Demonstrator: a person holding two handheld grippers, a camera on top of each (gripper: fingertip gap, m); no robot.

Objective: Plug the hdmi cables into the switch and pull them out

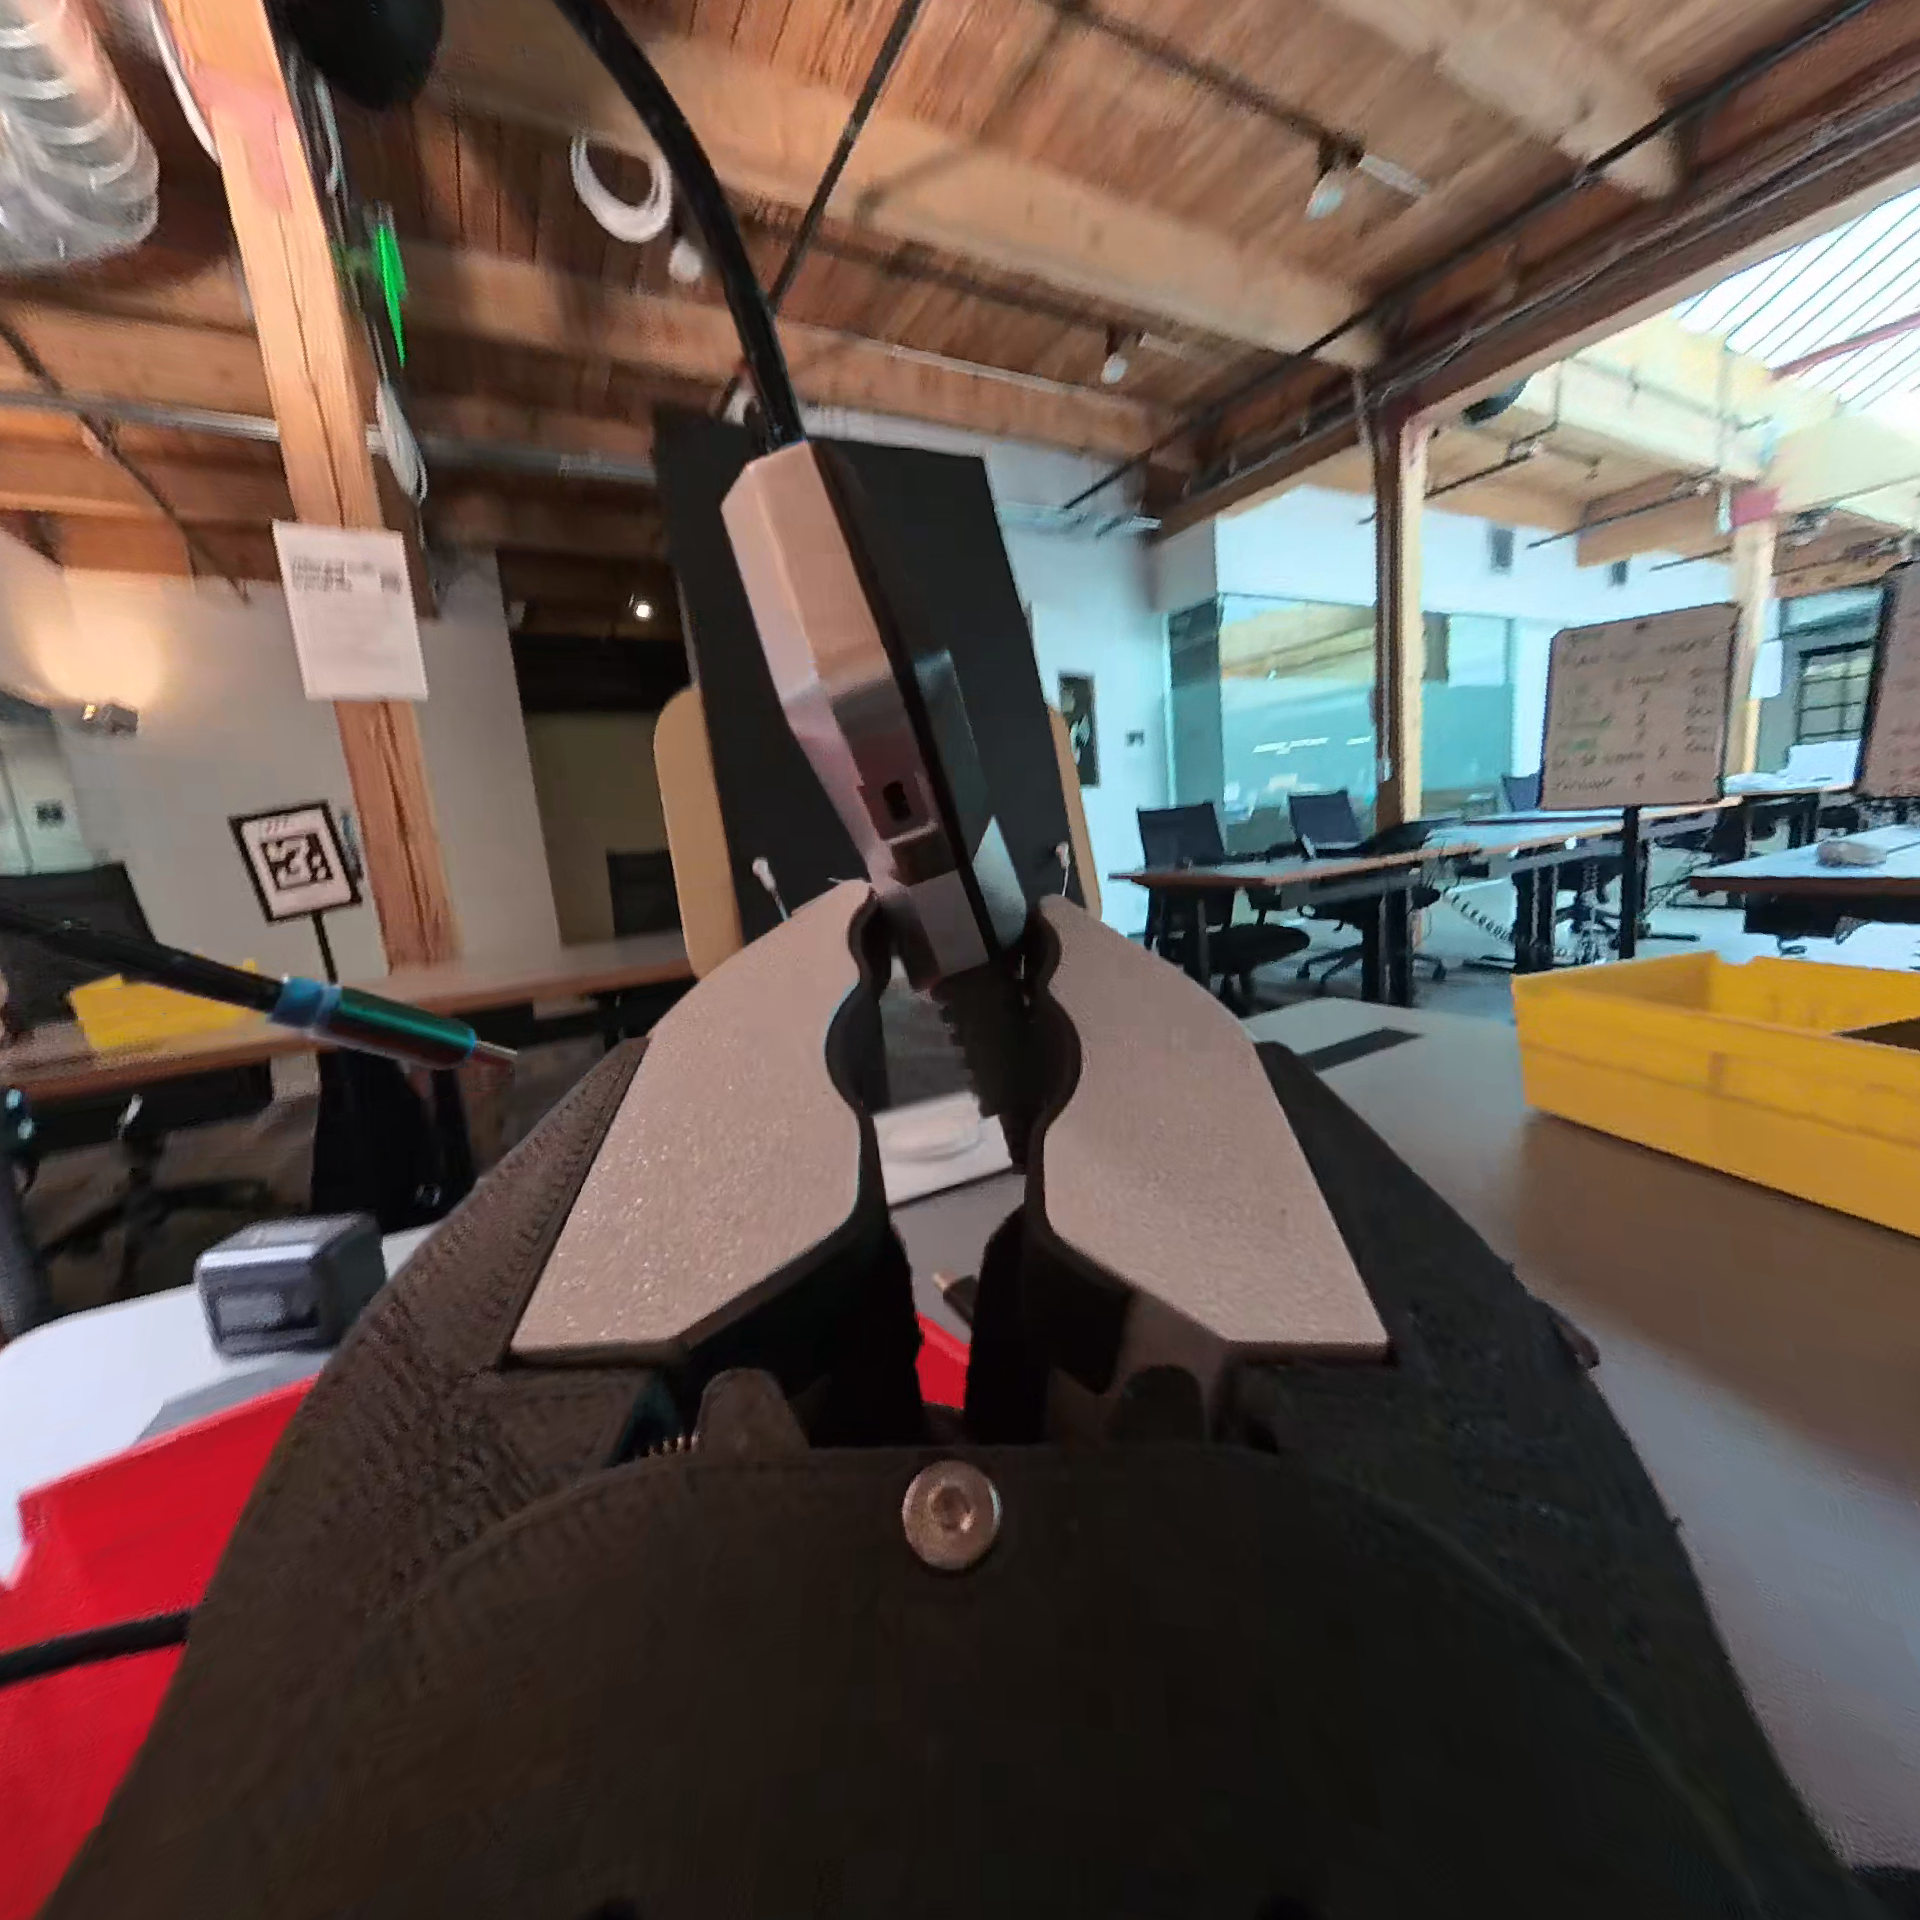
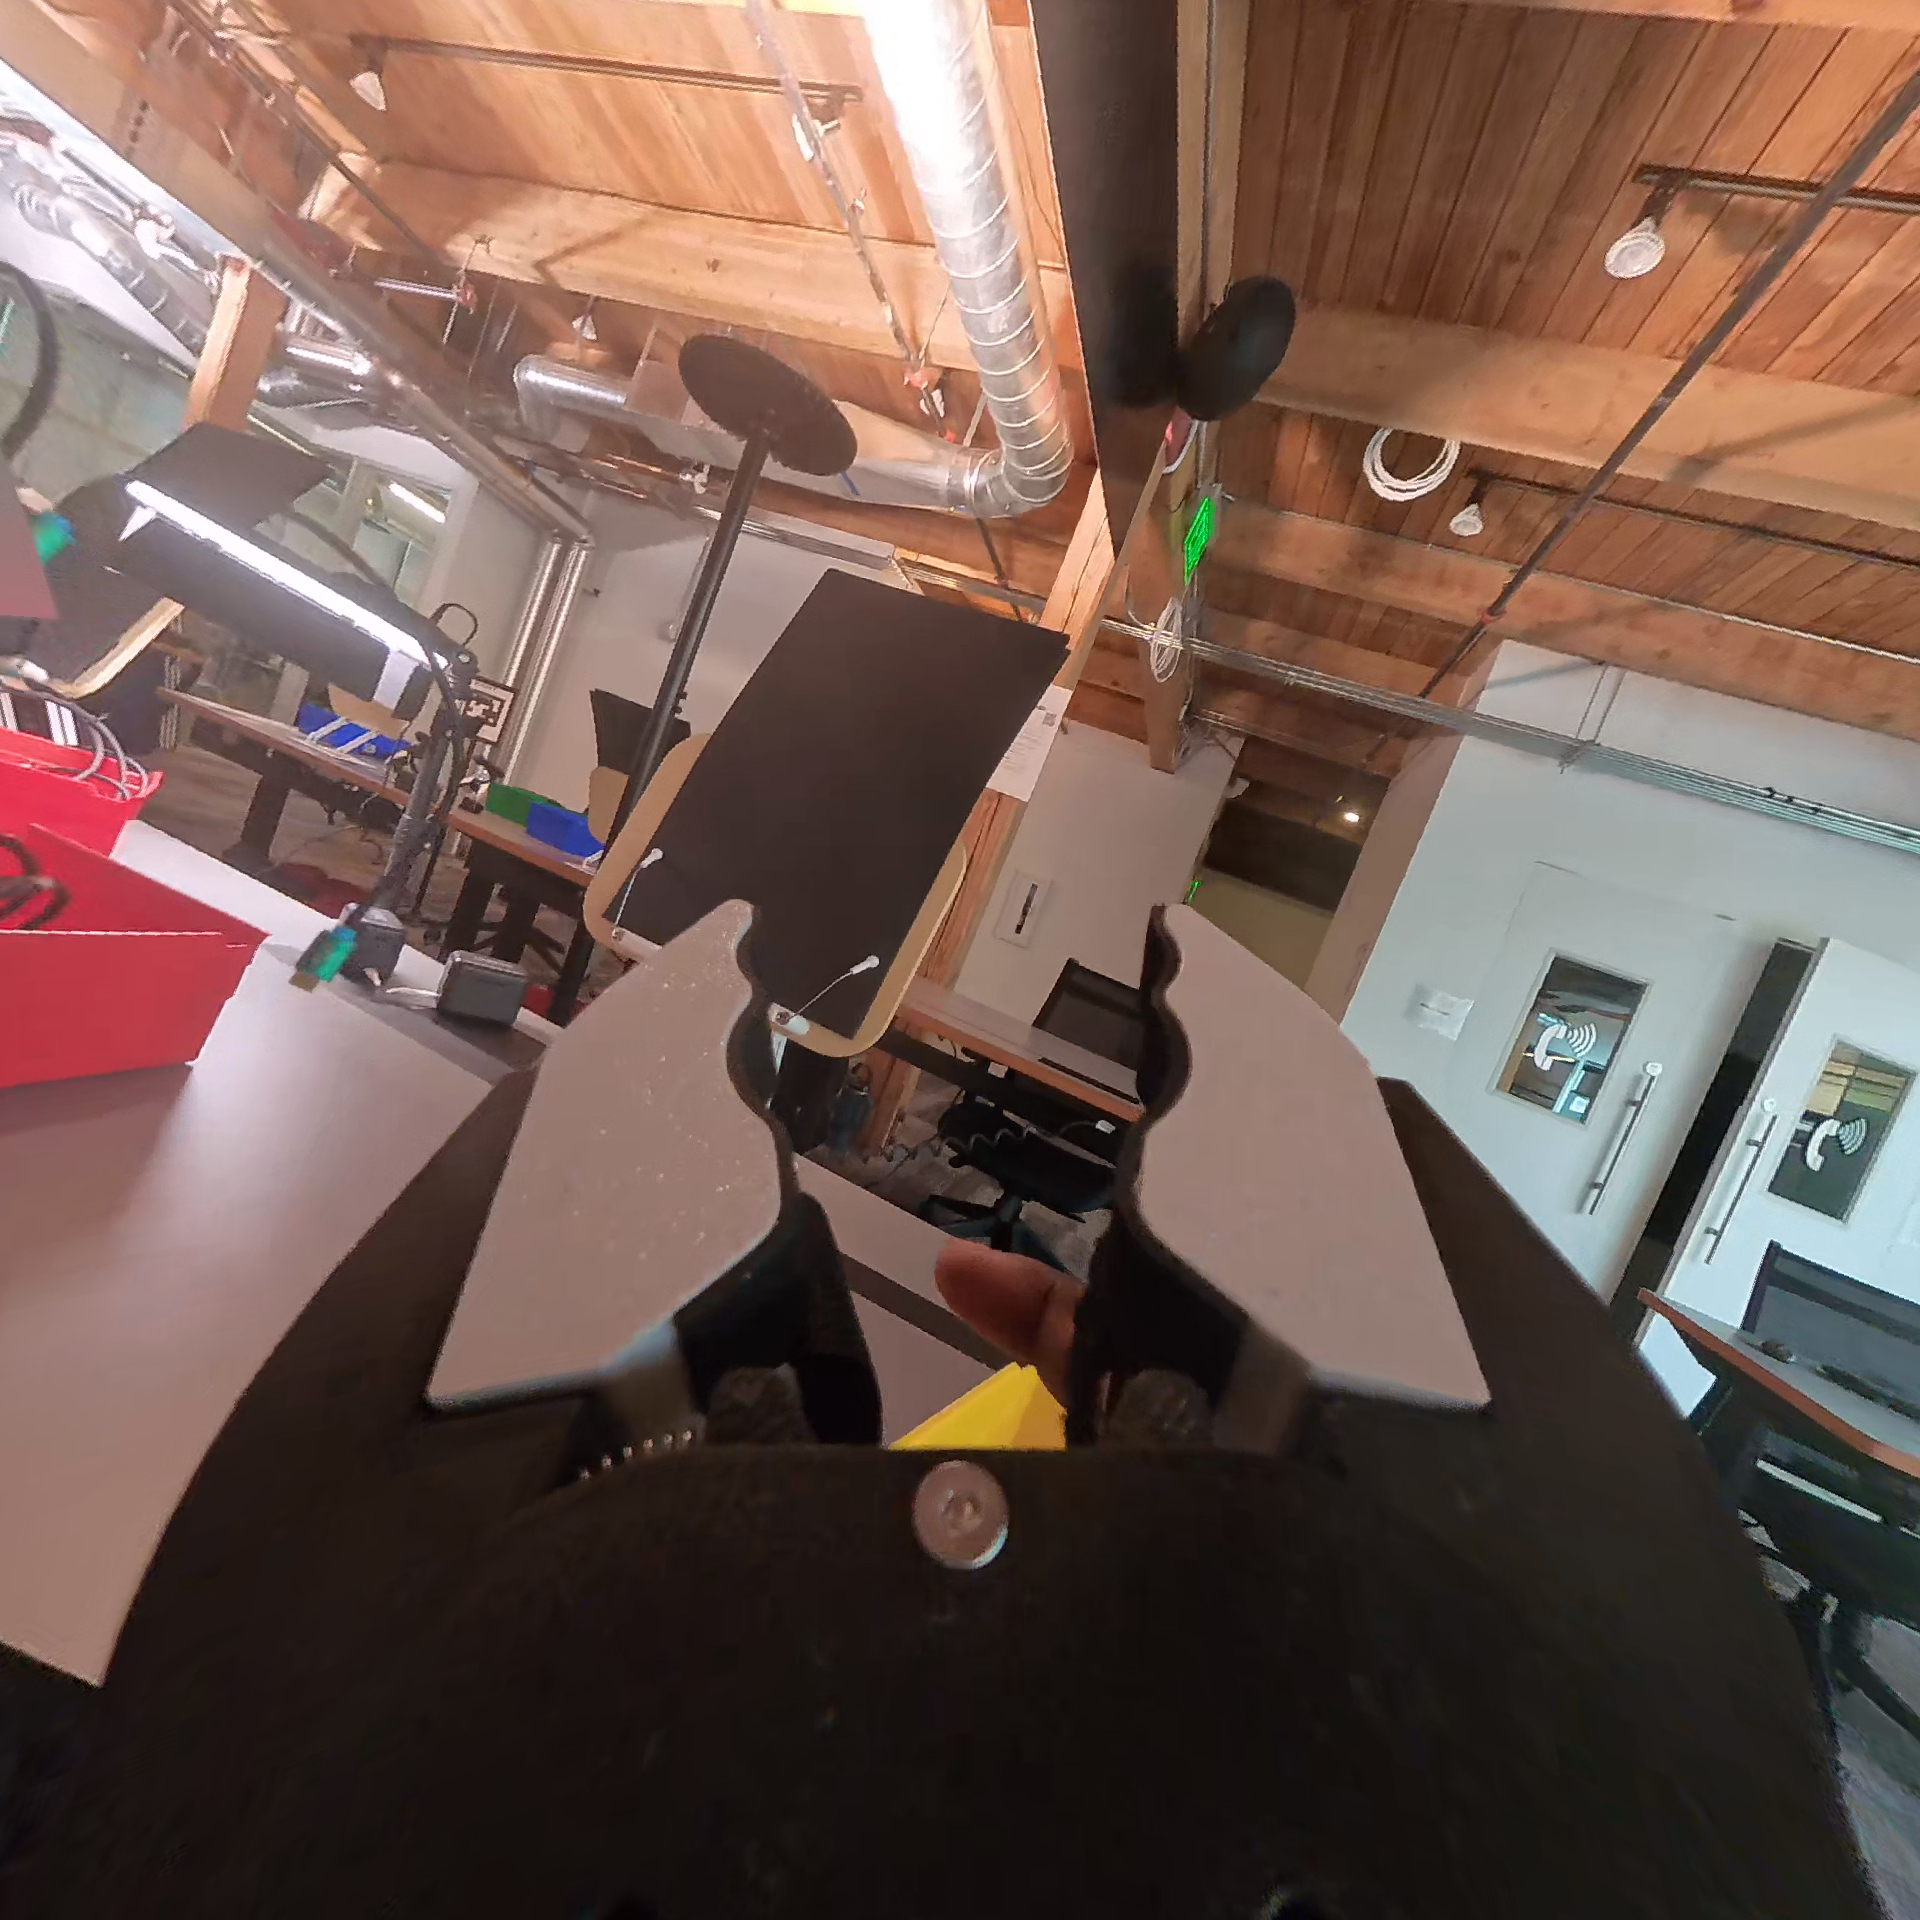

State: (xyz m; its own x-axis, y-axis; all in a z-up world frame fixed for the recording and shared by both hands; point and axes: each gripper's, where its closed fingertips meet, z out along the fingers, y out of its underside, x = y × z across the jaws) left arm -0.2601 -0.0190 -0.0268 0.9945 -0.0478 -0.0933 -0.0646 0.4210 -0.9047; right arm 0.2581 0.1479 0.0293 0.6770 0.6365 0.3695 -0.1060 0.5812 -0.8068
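The left gripper (image 1: pixel 951 914) is closed on the HDMI switch (image 1: pixel 862 707), a slim silver-and-black unit clamped by its lower end between the two fingertips and raised clear of the grey table (image 1: pixel 1558 1247). The switch stands tilted, its upper end leaning toward the left of the left wrist view, with a port opening visible on the grey face near the gripped end. A black cable (image 1: pixel 717 270) leaves the upper end of the switch and runs up out of view. To the left, an HDMI cable (image 1: pixel 390 1029) with a green-tinted connector body and a blue band points toward the gripper, apart from the switch and not inserted in it; what holds this cable is not visible. A yellow tray (image 1: pixel 1714 1081) sits on the table to the right, a red bin (image 1: pixel 94 1621) lies at lower left, and a small grey box-shaped device (image 1: pixel 286 1283) stands just beyond the bin. The right gripper (image 2: pixel 951 935) has its fingers spread apart with nothing between them, angled up toward the ceiling. In the right wrist view, a fingertip of the person's hand (image 2: pixel 1003 1304) shows between the finger bases, above a yellow corner. A black panel (image 2: pixel 831 790) on a light wooden backing stands beyond both grippers.
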